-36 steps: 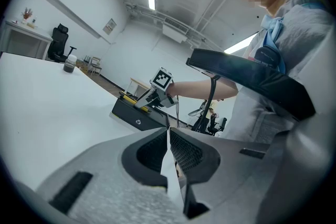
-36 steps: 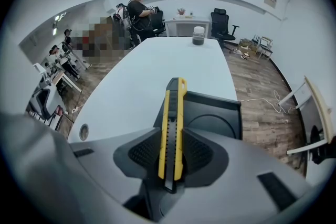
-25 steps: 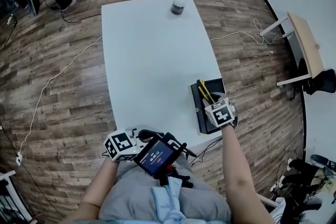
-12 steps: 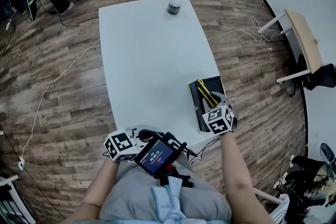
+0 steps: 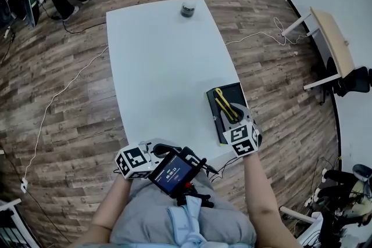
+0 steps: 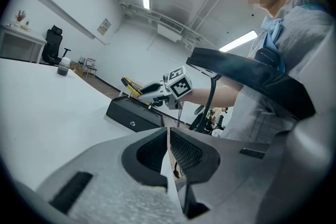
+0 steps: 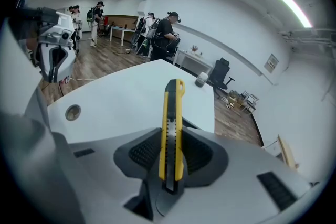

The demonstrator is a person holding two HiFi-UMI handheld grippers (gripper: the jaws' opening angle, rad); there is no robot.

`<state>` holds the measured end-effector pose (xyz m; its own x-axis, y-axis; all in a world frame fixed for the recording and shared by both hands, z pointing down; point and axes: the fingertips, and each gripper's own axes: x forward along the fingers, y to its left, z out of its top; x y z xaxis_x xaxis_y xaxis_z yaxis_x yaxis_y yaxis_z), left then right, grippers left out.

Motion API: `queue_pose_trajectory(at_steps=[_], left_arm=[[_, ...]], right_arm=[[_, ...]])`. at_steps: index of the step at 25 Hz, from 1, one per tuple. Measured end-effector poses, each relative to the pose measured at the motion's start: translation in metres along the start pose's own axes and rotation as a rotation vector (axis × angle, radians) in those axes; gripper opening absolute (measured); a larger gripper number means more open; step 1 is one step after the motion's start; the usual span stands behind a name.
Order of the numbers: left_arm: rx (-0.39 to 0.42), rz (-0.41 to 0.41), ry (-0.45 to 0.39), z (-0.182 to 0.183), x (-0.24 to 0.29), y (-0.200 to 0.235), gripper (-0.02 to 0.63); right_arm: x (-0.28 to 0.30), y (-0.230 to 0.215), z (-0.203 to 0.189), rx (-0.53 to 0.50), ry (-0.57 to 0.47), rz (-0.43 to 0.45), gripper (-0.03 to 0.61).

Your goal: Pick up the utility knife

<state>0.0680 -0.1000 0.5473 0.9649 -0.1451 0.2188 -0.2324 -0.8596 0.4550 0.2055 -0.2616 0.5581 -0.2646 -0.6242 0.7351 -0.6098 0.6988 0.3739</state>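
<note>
right claw (image 7: 172,155) clamped on the utility knife (image 7: 172,128) across its flat sides, near one end, with most of the body sticking out forward, above the black box (image 5: 212,108) at the right edge of the tabletop (image 5: 163,67). Left claw (image 6: 168,152) jaws together, empty, down by the lap. Knife looks light, stiff, smooth plastic; an end grip could let it pivot, mid-body would be safer. Can't tell if the blade is out

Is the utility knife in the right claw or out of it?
In it: the right claw grips the yellow utility knife on both sides.
</note>
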Motion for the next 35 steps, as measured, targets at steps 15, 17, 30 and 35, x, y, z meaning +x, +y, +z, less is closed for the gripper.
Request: queue_pose_trajectory(at_steps=[15,17,30,35], left_arm=[[0.037,-0.029,0.000,0.003,0.003,-0.015,0.020],[0.041,-0.036,-0.001,0.003,0.003,-0.016,0.020],[0.051,-0.053,0.001,0.000,0.002,-0.022,0.020],[0.053,-0.054,-0.008,0.007,0.003,-0.020,0.020]], right_arm=[[-0.042,0.021,0.017,0.030,-0.077,-0.012,0.130],[-0.047,0.024,0.021,0.033,-0.093,-0.013,0.130],[-0.095,0.054,0.056,0.100,-0.234,0.030,0.130],[-0.109,0.058,0.067,0.134,-0.286,0.042,0.130]])
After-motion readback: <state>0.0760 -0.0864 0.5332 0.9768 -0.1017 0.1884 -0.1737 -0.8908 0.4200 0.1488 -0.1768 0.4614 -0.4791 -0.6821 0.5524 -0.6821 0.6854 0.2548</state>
